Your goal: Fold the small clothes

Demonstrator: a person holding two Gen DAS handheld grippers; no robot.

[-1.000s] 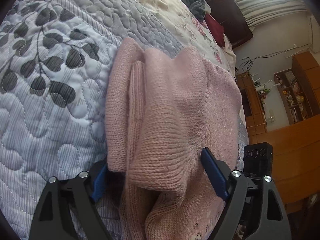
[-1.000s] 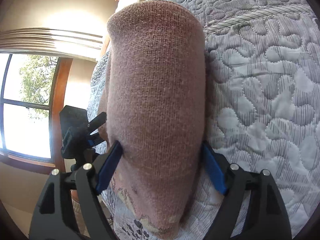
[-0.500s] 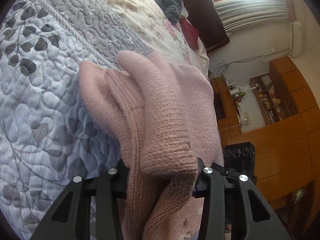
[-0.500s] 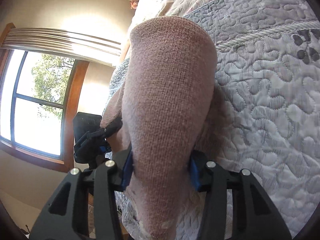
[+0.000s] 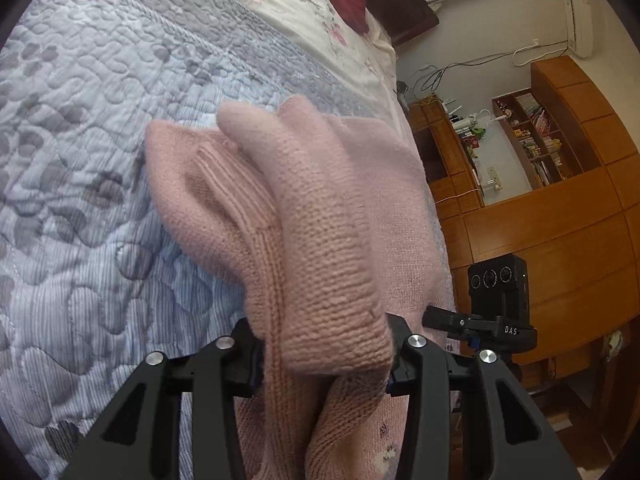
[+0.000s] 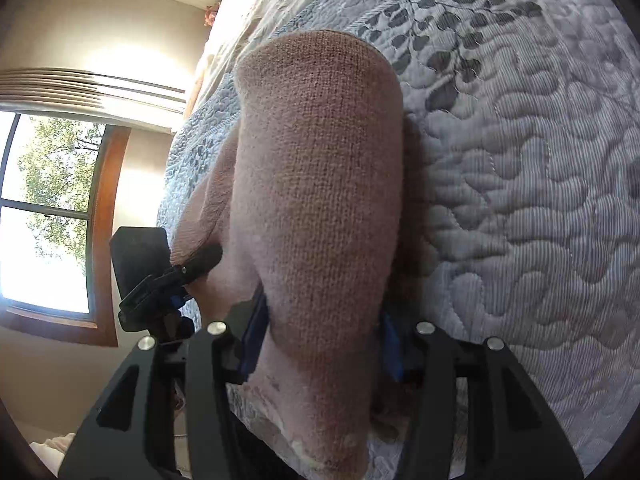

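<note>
Sweater (image 5: 320, 216), pink knit, part-folded on quilt (image 5: 80, 200) near bed edge. L gripper (image 5: 324, 360) & R gripper (image 6: 320, 344) each clamped on a bunched near-edge fold. Judged step: carry fold to far side. Lift both ends level, keep tension even, lay flat w/o dragging lower layer.

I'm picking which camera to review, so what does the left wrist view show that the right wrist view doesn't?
Left wrist only: wooden shelving with books, a wall air conditioner, the sweater's ribbed edge.

Right wrist only: a window with trees outside, dark leaf print on the quilt.

Both: a gripper (left gripper, right gripper) shut on the pink sweater over the quilt, with the other gripper in sight.
</note>
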